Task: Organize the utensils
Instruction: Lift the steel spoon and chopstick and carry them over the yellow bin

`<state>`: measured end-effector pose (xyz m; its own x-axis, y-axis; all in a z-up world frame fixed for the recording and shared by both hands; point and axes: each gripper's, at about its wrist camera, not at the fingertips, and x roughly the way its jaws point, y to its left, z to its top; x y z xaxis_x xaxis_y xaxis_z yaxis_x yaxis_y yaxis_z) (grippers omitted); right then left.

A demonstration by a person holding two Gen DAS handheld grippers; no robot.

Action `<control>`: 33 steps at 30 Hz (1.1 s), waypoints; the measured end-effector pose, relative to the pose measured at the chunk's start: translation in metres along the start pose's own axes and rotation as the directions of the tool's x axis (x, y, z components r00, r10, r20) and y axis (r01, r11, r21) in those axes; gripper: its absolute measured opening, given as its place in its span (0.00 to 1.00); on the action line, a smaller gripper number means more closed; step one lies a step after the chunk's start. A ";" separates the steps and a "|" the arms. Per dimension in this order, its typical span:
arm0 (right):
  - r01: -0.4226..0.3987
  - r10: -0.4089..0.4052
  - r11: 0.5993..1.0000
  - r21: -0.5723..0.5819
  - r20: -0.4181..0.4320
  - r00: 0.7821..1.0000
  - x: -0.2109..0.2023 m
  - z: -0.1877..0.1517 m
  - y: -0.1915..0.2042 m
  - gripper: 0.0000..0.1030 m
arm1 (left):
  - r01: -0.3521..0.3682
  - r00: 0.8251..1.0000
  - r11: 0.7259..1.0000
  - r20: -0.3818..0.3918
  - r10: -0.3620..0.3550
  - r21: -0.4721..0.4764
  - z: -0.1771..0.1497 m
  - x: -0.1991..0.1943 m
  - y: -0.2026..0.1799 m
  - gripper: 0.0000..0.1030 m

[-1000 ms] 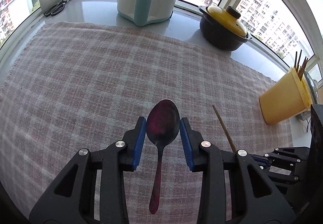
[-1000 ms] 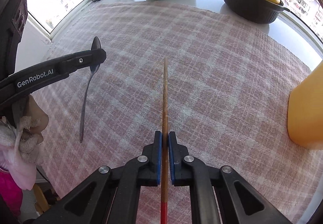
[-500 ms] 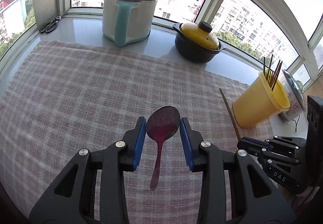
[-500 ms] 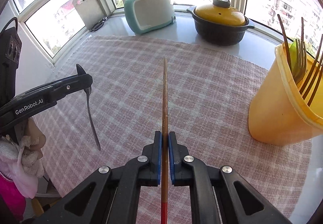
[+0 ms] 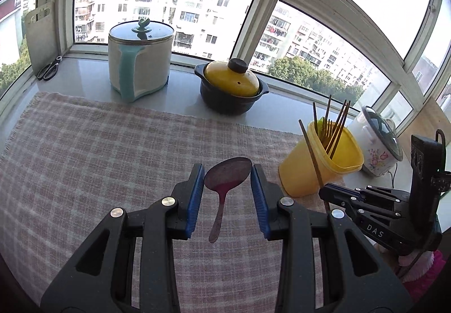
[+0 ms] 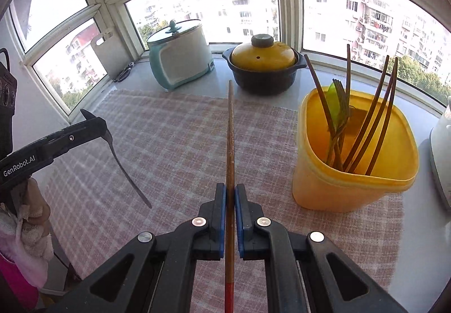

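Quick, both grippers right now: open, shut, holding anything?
Left gripper: shut on the spoon, gripping its bowl by the edges.
Right gripper: shut on a single chopstick.

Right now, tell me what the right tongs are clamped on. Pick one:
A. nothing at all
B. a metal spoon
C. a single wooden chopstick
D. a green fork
C: the right tongs are shut on a wooden chopstick that runs straight out between the blue pads, while the spoon sits in the left tongs.
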<state>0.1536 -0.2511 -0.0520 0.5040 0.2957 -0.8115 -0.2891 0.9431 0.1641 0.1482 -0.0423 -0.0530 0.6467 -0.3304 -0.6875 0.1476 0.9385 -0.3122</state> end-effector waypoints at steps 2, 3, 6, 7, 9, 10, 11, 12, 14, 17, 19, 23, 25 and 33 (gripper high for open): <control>0.009 -0.009 1.000 0.004 0.020 1.000 -0.007 0.002 -0.006 0.04 | 0.017 1.000 1.000 0.007 -0.017 0.003 0.005 -0.002 -0.008 0.33; 0.011 -0.011 1.000 0.006 0.032 0.999 -0.011 0.003 -0.010 0.04 | 0.026 1.000 1.000 0.010 -0.026 0.008 0.007 -0.004 -0.013 0.33; 0.025 -0.025 1.000 0.010 0.061 0.998 -0.021 0.007 -0.020 0.04 | 0.044 0.999 0.999 0.025 -0.045 0.024 0.014 -0.007 -0.029 0.33; 0.028 -0.029 1.000 0.013 0.069 0.997 -0.024 0.009 -0.024 0.04 | 0.053 0.998 0.998 0.028 -0.054 0.027 0.016 -0.007 -0.034 0.33; 0.036 -0.037 0.999 0.017 0.083 0.996 -0.029 0.013 -0.031 0.04 | 0.072 0.997 0.997 0.030 -0.073 0.032 0.021 -0.008 -0.043 0.33; 0.041 -0.042 0.999 0.018 0.088 0.995 -0.031 0.015 -0.034 0.04 | 0.081 0.996 0.996 0.032 -0.082 0.033 0.023 -0.007 -0.048 0.33; 0.046 -0.047 0.999 0.016 0.093 0.995 -0.034 0.017 -0.038 0.04 | 0.088 0.995 0.996 0.032 -0.089 0.034 0.025 -0.006 -0.052 0.32; 0.051 -0.052 0.999 0.014 0.098 0.994 -0.036 0.018 -0.041 0.04 | 0.096 0.995 0.995 0.030 -0.097 0.033 0.027 -0.005 -0.056 0.33; 0.057 -0.057 0.998 0.010 0.106 0.993 -0.040 0.022 -0.047 0.04 | 0.115 0.993 0.993 0.024 -0.116 0.029 0.030 -0.002 -0.063 0.33; 0.072 -0.071 0.997 -0.001 0.121 0.990 -0.047 0.030 -0.057 0.04 | 0.134 0.991 0.990 0.023 -0.135 0.035 0.037 0.002 -0.078 0.32; 0.080 -0.079 0.997 -0.005 0.129 0.988 -0.050 0.035 -0.064 0.04 | 0.142 0.989 0.989 0.029 -0.143 0.047 0.043 0.003 -0.088 0.33; 0.093 -0.091 0.996 -0.008 0.152 0.984 -0.059 0.048 -0.079 0.04 | 0.155 0.986 0.985 0.049 -0.159 0.076 0.056 0.001 -0.110 0.33; 0.098 -0.095 0.995 -0.011 0.163 0.982 -0.062 0.055 -0.086 0.04 | 0.161 0.984 0.983 0.061 -0.166 0.084 0.064 0.001 -0.120 0.33; 0.103 -0.098 0.995 -0.017 0.192 0.976 -0.065 0.081 -0.111 0.04 | 0.180 0.980 0.979 0.074 -0.187 0.099 0.082 0.016 -0.151 0.33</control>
<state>0.2187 -0.3628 0.0279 0.6768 0.2258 -0.7007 -0.2498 0.9658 0.0700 0.1978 -0.1815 0.0369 0.6609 -0.4921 -0.5666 0.3352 0.8690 -0.3639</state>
